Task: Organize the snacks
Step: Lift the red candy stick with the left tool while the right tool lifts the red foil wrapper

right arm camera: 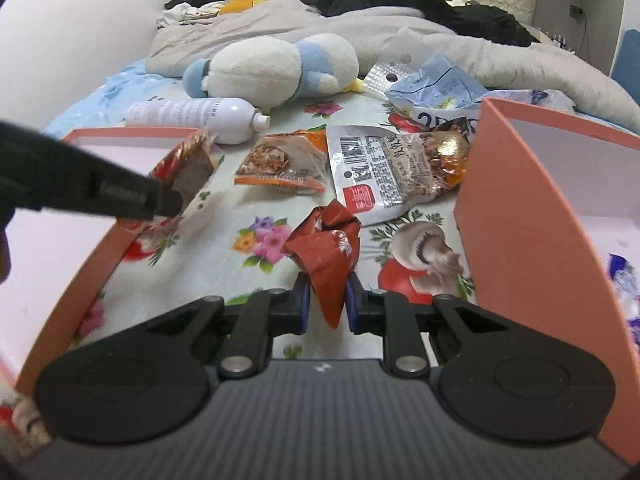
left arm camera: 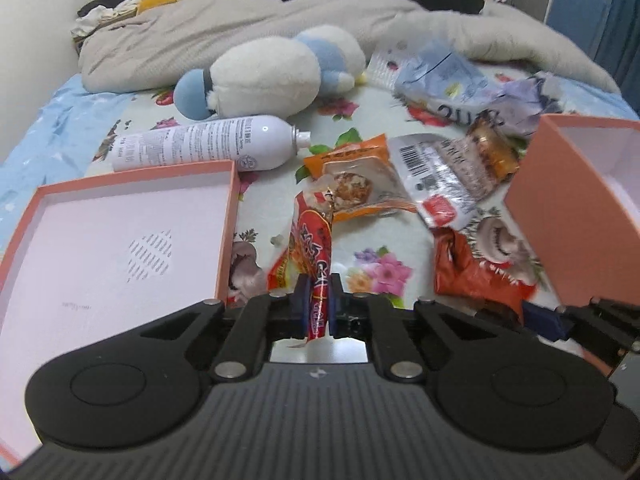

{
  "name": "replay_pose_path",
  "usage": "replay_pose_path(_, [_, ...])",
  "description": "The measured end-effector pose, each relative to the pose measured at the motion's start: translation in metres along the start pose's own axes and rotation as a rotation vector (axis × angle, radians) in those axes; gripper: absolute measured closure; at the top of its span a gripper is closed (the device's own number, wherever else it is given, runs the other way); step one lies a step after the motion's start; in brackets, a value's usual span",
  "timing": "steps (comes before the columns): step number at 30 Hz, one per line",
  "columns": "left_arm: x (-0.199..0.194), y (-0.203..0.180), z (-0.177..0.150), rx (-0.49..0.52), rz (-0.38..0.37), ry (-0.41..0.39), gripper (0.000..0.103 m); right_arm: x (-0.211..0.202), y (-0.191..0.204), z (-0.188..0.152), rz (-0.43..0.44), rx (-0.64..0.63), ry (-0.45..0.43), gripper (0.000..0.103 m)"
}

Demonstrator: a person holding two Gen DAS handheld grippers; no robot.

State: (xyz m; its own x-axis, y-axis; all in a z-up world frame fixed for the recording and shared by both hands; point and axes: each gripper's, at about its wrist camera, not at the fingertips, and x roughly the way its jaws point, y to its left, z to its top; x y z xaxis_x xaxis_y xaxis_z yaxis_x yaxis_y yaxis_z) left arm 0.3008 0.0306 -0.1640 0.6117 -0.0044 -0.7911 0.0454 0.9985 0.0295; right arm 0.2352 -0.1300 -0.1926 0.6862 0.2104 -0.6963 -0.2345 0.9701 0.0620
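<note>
My left gripper (left arm camera: pixel 319 307) is shut on a red snack packet (left arm camera: pixel 316 256), held beside the shallow pink box lid (left arm camera: pixel 120 248) on its left. In the right wrist view the left gripper (right arm camera: pixel 172 200) holds that packet (right arm camera: pixel 192 160) over the lid's edge (right arm camera: pixel 100 256). My right gripper (right arm camera: pixel 327 306) is shut on a crumpled dark-red packet (right arm camera: pixel 326 252), just left of the deep pink box (right arm camera: pixel 520 216). An orange snack packet (right arm camera: pixel 280 160) and a silver barcode packet (right arm camera: pixel 384 172) lie on the floral sheet ahead.
A white spray bottle (left arm camera: pixel 200 146) and a blue-and-white plush toy (left arm camera: pixel 276 74) lie behind the lid. Blue-white bags (right arm camera: pixel 436 88) lie behind the deep box. A grey blanket (left arm camera: pixel 240 20) and dark clothes fill the far bed. A wrapped item (right arm camera: pixel 624 280) lies in the deep box.
</note>
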Motion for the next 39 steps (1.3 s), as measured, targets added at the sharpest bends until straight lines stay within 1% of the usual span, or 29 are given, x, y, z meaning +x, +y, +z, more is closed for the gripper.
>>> replay_pose_path(3, [-0.022,-0.006,-0.01,-0.017,-0.013,-0.021,0.094,-0.019,0.0,-0.009,-0.003,-0.001,-0.006,0.082])
replay_pose_path(8, [-0.049,-0.013,-0.034,-0.045,-0.046,-0.029,0.095,-0.043,0.002,-0.025,-0.011,-0.011,-0.002,0.082])
replay_pose_path(11, [-0.061,-0.014,-0.048,-0.061,-0.064,-0.02,0.095,-0.056,0.003,-0.033,-0.01,-0.01,0.0,0.082])
replay_pose_path(14, [-0.073,-0.011,-0.058,-0.089,-0.074,0.006,0.095,-0.067,0.003,-0.037,-0.007,0.009,0.013,0.082])
replay_pose_path(17, [-0.084,-0.012,-0.064,-0.08,-0.065,0.008,0.095,-0.077,0.003,-0.042,-0.001,0.019,0.016,0.082])
replay_pose_path(25, [-0.108,-0.012,-0.079,-0.118,-0.102,0.009,0.095,-0.095,0.004,-0.053,0.012,0.036,0.015,0.082])
replay_pose_path(28, [-0.115,-0.016,-0.088,-0.125,-0.113,0.009,0.095,-0.103,0.005,-0.058,0.007,0.009,0.006,0.082])
replay_pose_path(33, [-0.119,-0.022,-0.109,-0.175,-0.133,0.027,0.094,-0.105,0.003,-0.074,0.031,-0.04,0.047,0.082])
replay_pose_path(36, [-0.118,-0.026,-0.122,-0.203,-0.138,0.037,0.094,-0.103,-0.001,-0.085,0.039,-0.041,0.094,0.08])
replay_pose_path(37, [-0.117,-0.027,-0.125,-0.21,-0.136,0.038,0.094,-0.102,-0.004,-0.086,0.052,-0.018,0.125,0.08])
replay_pose_path(39, [-0.117,-0.029,-0.131,-0.226,-0.129,0.041,0.094,-0.103,-0.006,-0.088,0.11,0.007,0.155,0.063])
